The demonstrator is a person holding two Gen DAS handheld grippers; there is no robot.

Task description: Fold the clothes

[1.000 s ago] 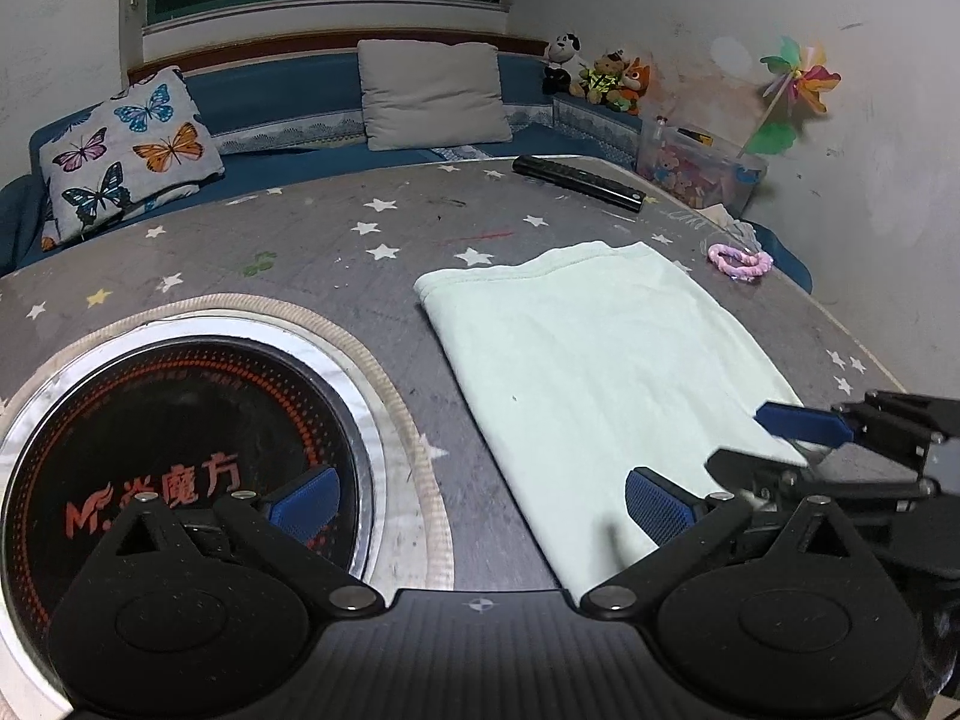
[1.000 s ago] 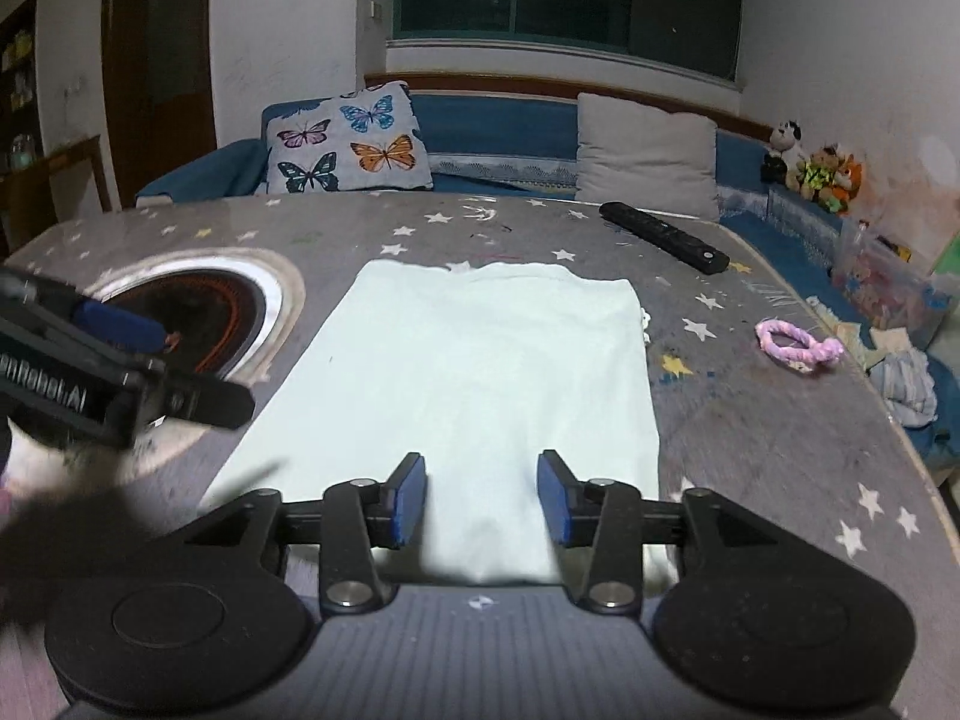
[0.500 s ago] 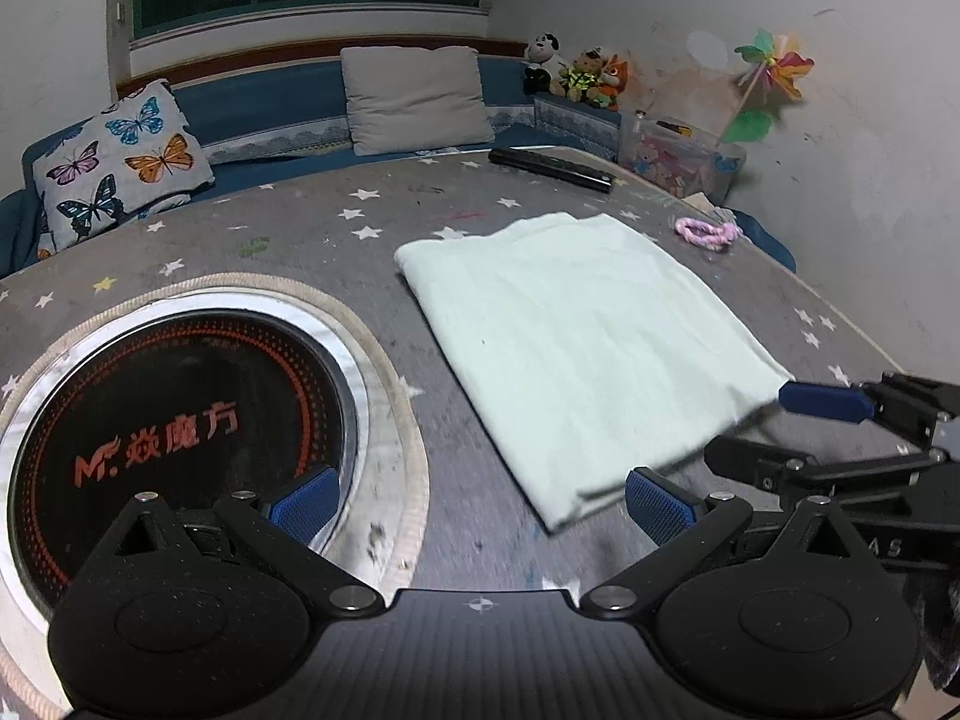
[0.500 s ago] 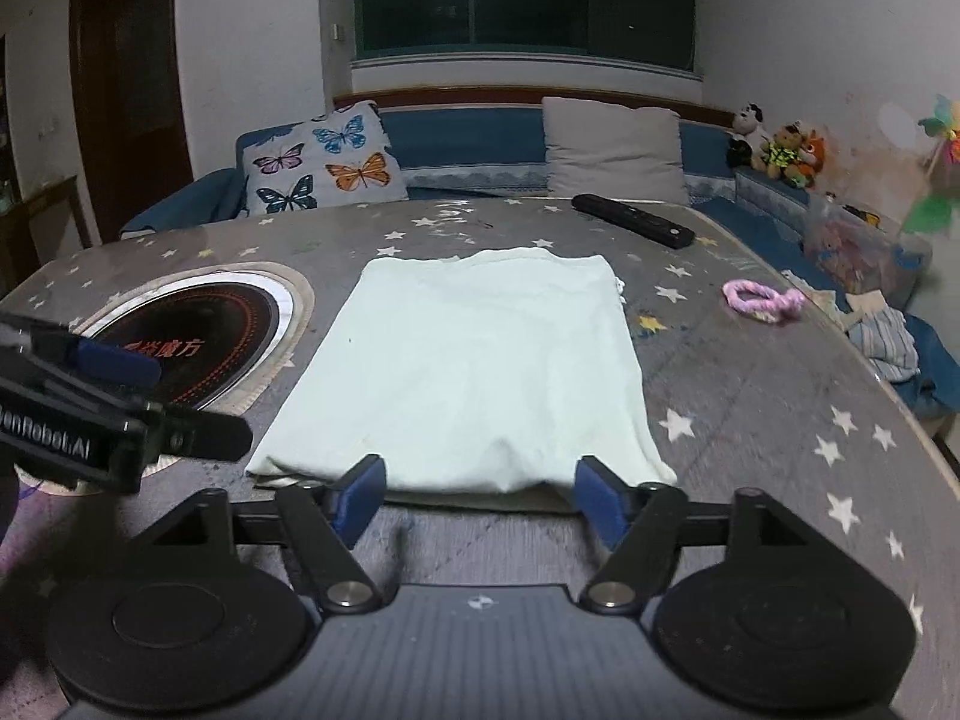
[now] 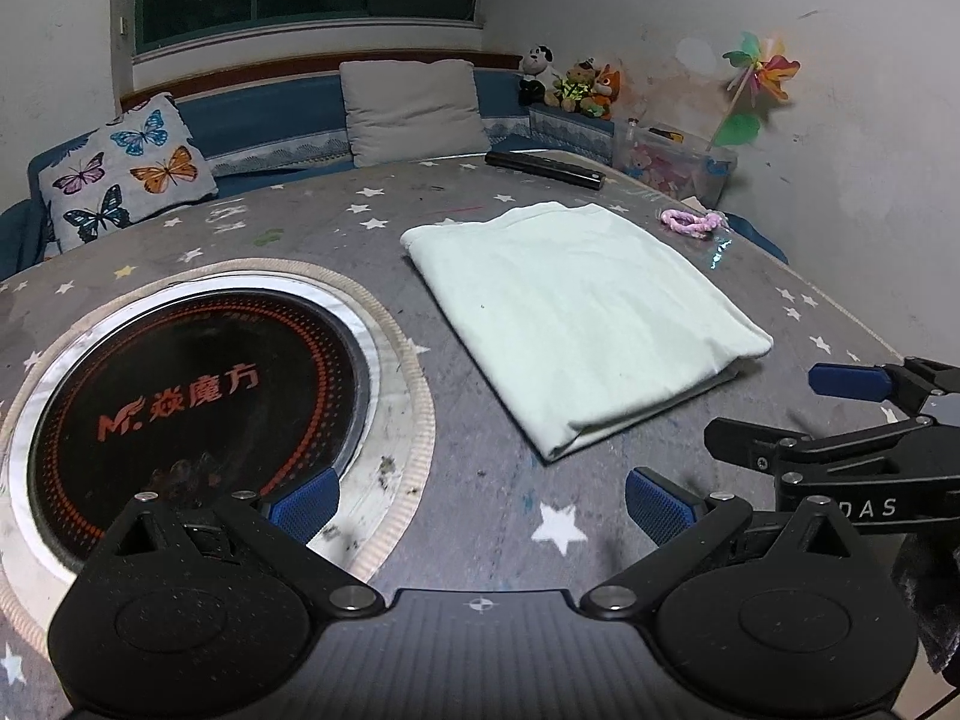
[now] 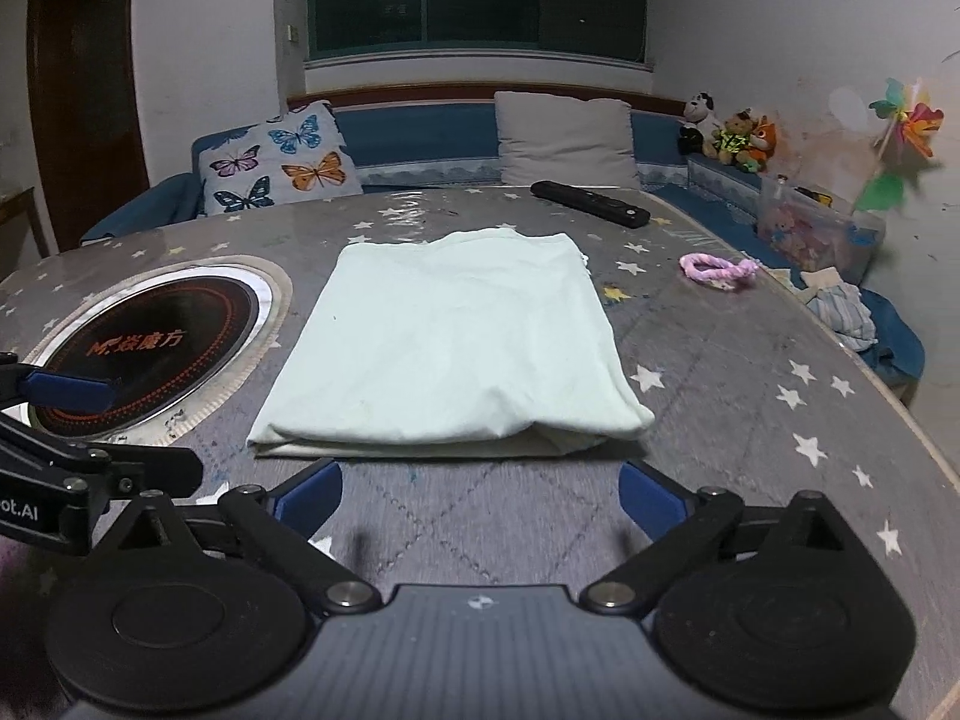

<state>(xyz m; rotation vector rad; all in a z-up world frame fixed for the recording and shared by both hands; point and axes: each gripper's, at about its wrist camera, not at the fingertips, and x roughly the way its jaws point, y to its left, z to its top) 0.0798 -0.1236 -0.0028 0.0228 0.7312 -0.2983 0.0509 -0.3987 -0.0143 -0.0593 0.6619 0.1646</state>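
Note:
A pale green garment [image 5: 576, 306] lies folded into a flat rectangle on the grey star-patterned table [image 5: 300, 222]; it also shows in the right wrist view [image 6: 456, 348]. My left gripper [image 5: 480, 507] is open and empty, hovering near the table's front, left of the garment's near corner. My right gripper [image 6: 480, 498] is open and empty, just in front of the garment's near edge, not touching it. The right gripper also shows at the right of the left wrist view [image 5: 852, 414], and the left gripper at the left of the right wrist view [image 6: 66, 420].
A round black induction plate [image 5: 192, 384] is set into the table at the left. A black remote [image 5: 543, 169] lies at the far edge. A pink braided ring [image 5: 690, 222] lies at the right. Cushions and a sofa stand behind; a toy box at the far right.
Both grippers have drawn back from the garment toward the table's front. The right gripper opened wide and let go of the near edge, which now lies flat.

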